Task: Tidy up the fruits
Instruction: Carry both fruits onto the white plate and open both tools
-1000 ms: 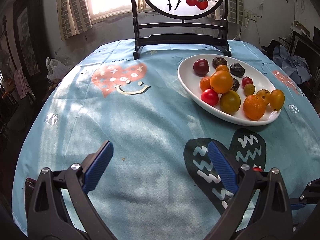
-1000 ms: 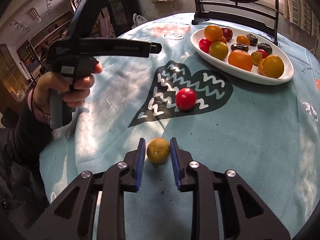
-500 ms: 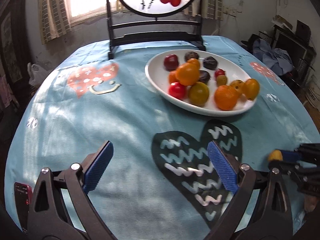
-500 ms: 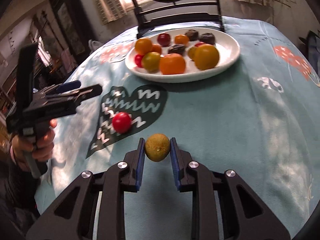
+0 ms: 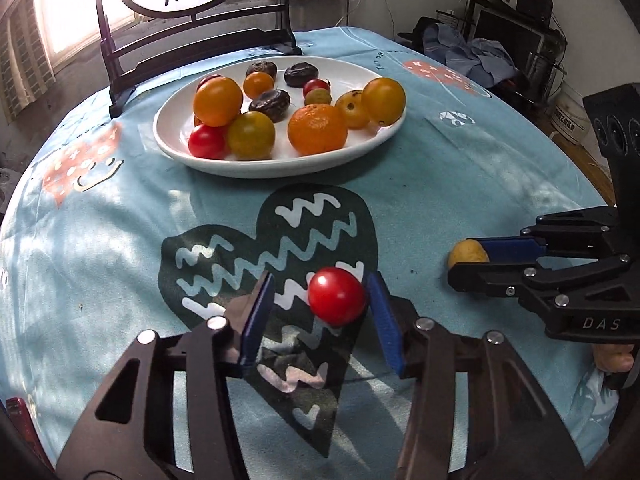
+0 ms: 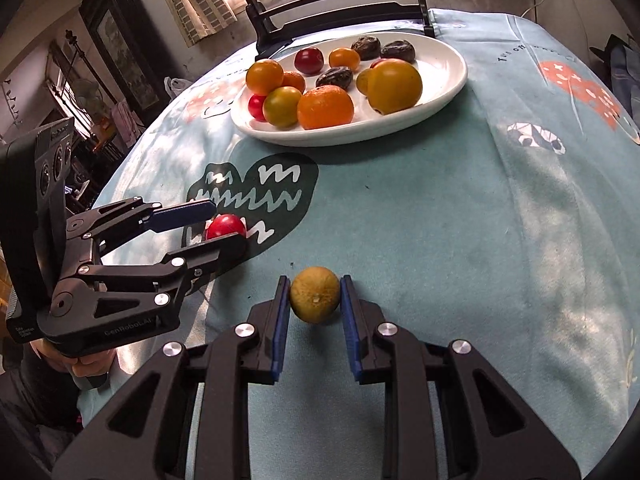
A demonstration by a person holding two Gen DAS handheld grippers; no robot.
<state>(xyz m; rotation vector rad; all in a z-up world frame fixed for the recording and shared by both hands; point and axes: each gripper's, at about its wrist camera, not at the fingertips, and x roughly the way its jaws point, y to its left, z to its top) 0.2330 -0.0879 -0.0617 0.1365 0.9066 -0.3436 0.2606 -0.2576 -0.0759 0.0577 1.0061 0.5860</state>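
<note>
A red tomato lies on the tablecloth's dark heart print, between the blue pads of my left gripper. The jaws are closing. The right pad is at the tomato and a gap shows at the left pad. My right gripper is shut on a small yellow-green citrus just above the cloth. The right wrist view shows the left gripper around the tomato at the left. The left wrist view shows the right gripper with the citrus at the right. A white oval plate holds several fruits.
Behind the plate stands a dark wooden stand with a round painted screen. Clothes are piled beyond the table's right side. The round table drops off at its edges. A hand holds the left gripper's handle.
My left gripper swung over to the red tomato and its jaws narrowed around it. The right gripper shut on the citrus and rolled to face the plate.
</note>
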